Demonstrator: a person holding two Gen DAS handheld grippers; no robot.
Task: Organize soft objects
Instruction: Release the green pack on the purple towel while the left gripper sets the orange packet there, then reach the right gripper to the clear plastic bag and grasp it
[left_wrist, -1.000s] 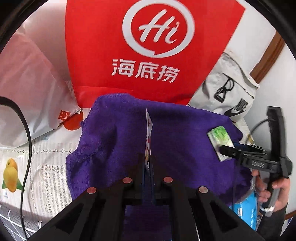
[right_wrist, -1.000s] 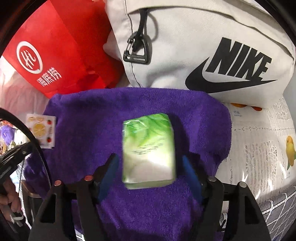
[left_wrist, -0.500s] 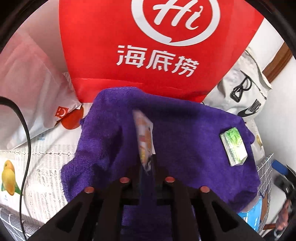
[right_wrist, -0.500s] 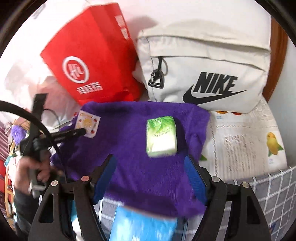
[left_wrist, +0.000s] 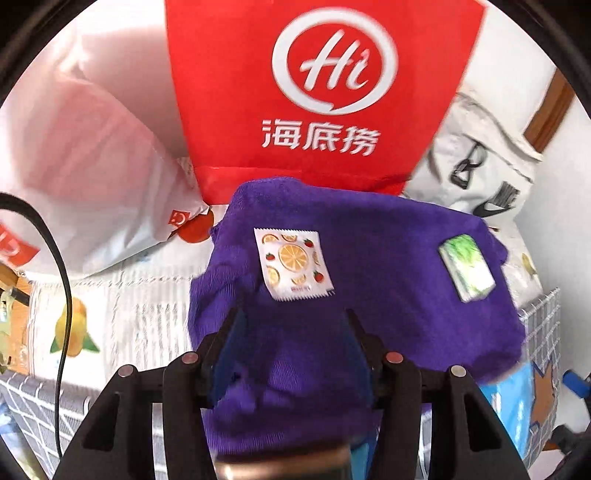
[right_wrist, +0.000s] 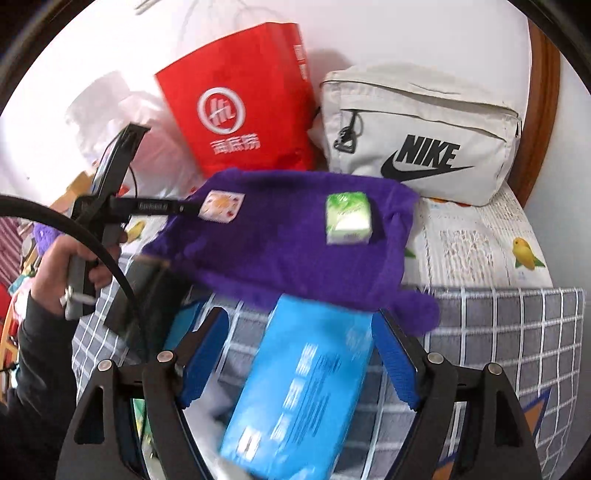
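A purple towel (left_wrist: 369, 295) lies on the table; it also shows in the right wrist view (right_wrist: 288, 240). On it lie a flat white fruit-print packet (left_wrist: 293, 264) at the left and a green tissue pack (left_wrist: 467, 267) at the right. Both show in the right wrist view, the packet (right_wrist: 221, 205) and the pack (right_wrist: 347, 218). My left gripper (left_wrist: 293, 339) is open and empty just behind the packet; in the right wrist view its tip (right_wrist: 184, 207) is beside the packet. My right gripper (right_wrist: 299, 350) is open, pulled back above a blue tissue pack (right_wrist: 306, 387).
A red paper bag (left_wrist: 317, 96) and a grey Nike bag (right_wrist: 421, 136) stand behind the towel. A pink plastic bag (left_wrist: 85, 155) lies at the back left. A fruit-print cloth (right_wrist: 480, 240) and a grey checked cloth (right_wrist: 498, 332) cover the table.
My left gripper opened and let the fruit-print packet down flat on the towel. My right gripper drew back from the green tissue pack, and the blue pack came into view.
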